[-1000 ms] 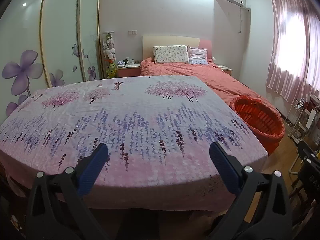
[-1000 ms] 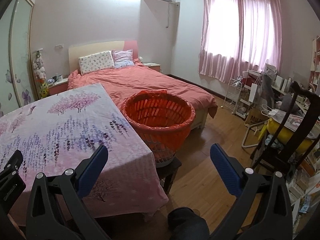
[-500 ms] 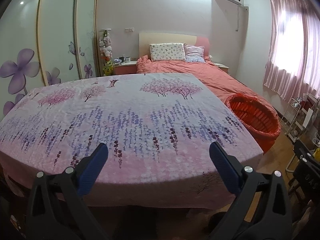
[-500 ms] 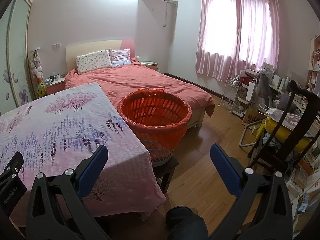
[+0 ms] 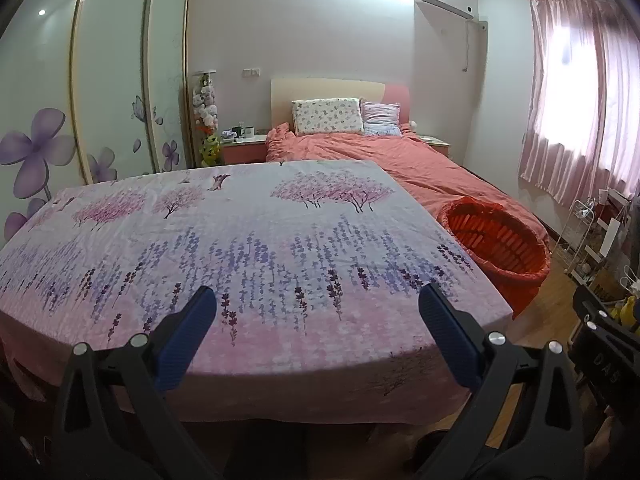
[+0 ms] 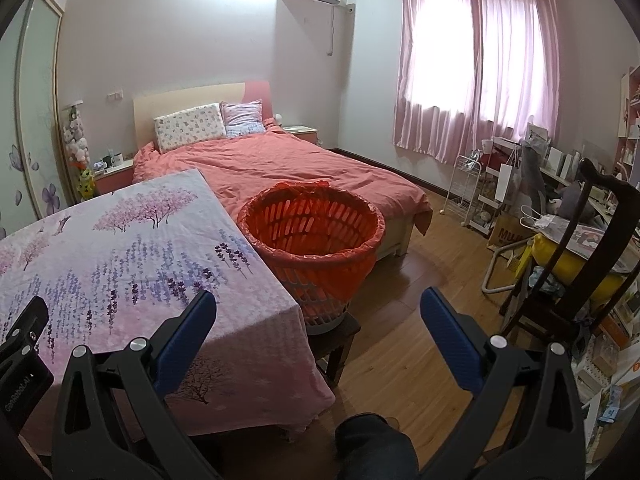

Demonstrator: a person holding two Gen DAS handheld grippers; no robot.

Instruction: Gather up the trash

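L gripper (image 5: 316, 320): fingers spread wide, nothing held; floral cloth on table (image 5: 248, 248) ahead of tips, no trash seen on it. Basket w/ red liner (image 6: 312, 232) beyond R gripper (image 6: 318, 320) left fingertip, tight vs table edge, prob. for short drops. R fingers also apart, empty. Bare floor (image 6: 404, 320) ahead of right fingertip = room to move.

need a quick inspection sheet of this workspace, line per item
surface: table under a floral cloth, nothing seen on it
job's things: orange-lined basket on a stool at the table's right edge; no trash seen
clutter: shelves and bags under the window, chair at right
grippers: left gripper open, holding nothing; right gripper open, holding nothing
cables: nothing seen
surroundings: bed, wardrobe, pink curtains
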